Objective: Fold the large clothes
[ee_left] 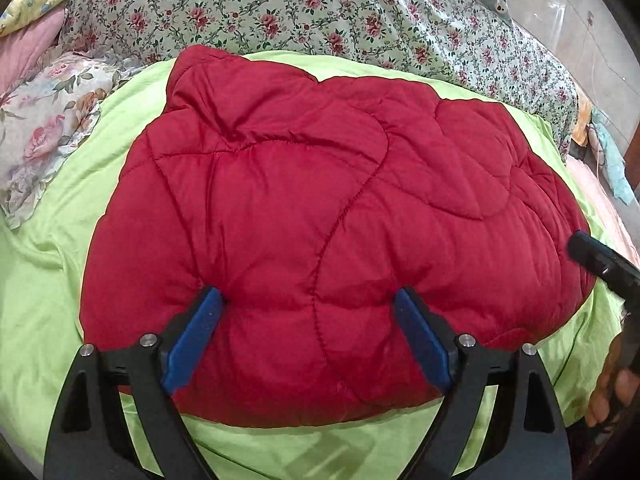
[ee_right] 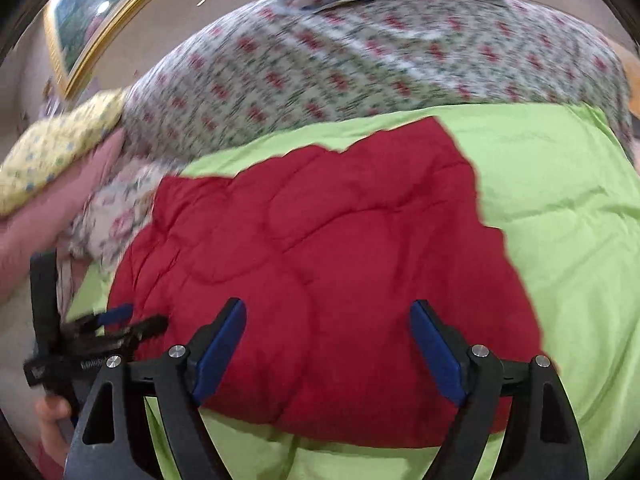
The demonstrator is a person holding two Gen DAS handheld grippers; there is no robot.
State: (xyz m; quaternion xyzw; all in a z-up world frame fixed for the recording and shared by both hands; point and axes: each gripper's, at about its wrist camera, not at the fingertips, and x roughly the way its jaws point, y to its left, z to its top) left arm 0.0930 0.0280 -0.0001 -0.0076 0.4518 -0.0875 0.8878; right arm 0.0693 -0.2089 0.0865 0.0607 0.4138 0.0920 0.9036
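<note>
The red quilted jacket (ee_left: 320, 220) lies folded on the green sheet (ee_left: 48, 312) just ahead of my spread, empty left gripper (ee_left: 308, 320) and right gripper (ee_right: 328, 344). I should press the puffy bundle flat evenly before pinching an edge.

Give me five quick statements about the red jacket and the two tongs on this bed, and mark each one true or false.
1. The red jacket lies on a green sheet. True.
2. The left tongs are shut on a sleeve. False: they are open, pads pressing on the jacket.
3. The right tongs are open. True.
4. The jacket is blue denim. False: it is red and quilted.
5. A flowered blanket lies beyond the jacket. True.
</note>
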